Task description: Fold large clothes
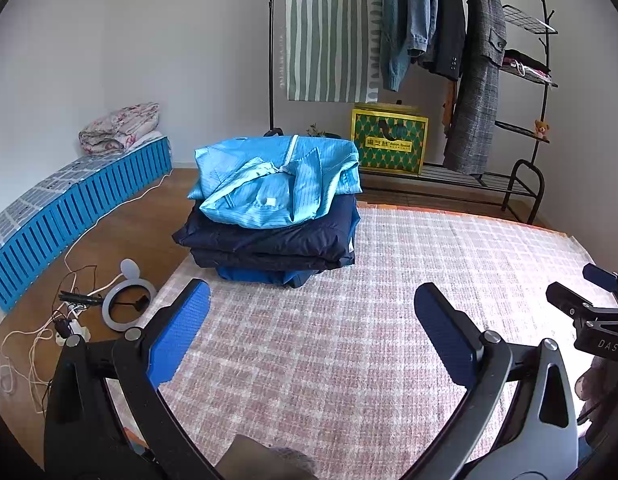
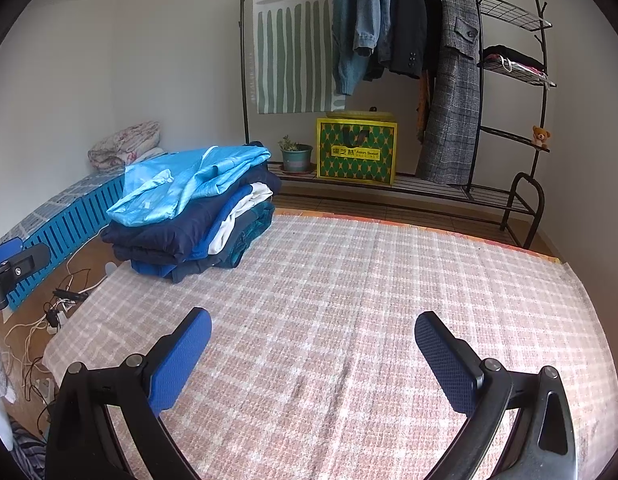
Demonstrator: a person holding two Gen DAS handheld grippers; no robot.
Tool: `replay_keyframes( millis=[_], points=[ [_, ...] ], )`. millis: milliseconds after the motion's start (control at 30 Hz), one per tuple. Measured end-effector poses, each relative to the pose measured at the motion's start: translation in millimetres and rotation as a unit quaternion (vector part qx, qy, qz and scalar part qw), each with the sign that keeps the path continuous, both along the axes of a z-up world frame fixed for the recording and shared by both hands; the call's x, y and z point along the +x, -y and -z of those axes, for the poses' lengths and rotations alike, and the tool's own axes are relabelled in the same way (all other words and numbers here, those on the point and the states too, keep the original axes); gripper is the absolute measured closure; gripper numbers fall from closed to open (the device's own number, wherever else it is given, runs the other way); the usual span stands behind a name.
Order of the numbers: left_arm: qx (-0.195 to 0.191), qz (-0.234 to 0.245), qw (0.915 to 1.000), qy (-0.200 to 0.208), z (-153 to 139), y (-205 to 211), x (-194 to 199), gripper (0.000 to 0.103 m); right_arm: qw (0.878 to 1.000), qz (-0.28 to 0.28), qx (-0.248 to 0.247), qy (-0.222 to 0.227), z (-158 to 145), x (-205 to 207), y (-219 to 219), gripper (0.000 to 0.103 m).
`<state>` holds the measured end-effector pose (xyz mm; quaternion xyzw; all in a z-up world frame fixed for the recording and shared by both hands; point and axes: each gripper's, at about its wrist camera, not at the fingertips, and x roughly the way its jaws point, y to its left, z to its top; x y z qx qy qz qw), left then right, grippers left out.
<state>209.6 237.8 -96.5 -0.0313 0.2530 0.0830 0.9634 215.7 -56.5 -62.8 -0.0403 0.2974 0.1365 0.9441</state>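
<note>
A stack of folded clothes (image 1: 269, 236) sits at the far left of the pink checked rug (image 1: 369, 320), with a light blue garment (image 1: 277, 180) on top and dark navy pieces under it. The stack also shows in the right wrist view (image 2: 189, 224). My left gripper (image 1: 309, 304) is open and empty, above the rug in front of the stack. My right gripper (image 2: 313, 332) is open and empty above the bare rug (image 2: 349, 320), to the right of the stack. The right gripper also shows at the left view's right edge (image 1: 589, 300).
A black clothes rack (image 2: 505, 128) with hanging coats stands at the back, a yellow-green bag (image 2: 357, 152) and a plant pot (image 2: 296, 156) on its base. A blue crate row (image 1: 69, 208) with a folded quilt (image 1: 121, 128) lies left. Cables and a ring light (image 1: 125, 300) lie on the wood floor.
</note>
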Motion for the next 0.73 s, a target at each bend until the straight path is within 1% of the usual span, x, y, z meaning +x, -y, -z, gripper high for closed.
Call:
replay_keyframes(
  millis=[500, 733],
  points=[
    [0.002, -0.001, 1.0, 0.004, -1.6, -1.3, 0.0, 0.0, 1.0, 0.001, -0.001, -0.003, 1.4, -0.6, -2.3, 0.0],
    [0.008, -0.011, 0.9997, 0.022, -6.2, -4.9, -7.9, 0.0, 1.0, 0.005, -0.003, -0.005, 3.7, -2.1, -3.2, 0.0]
  ],
)
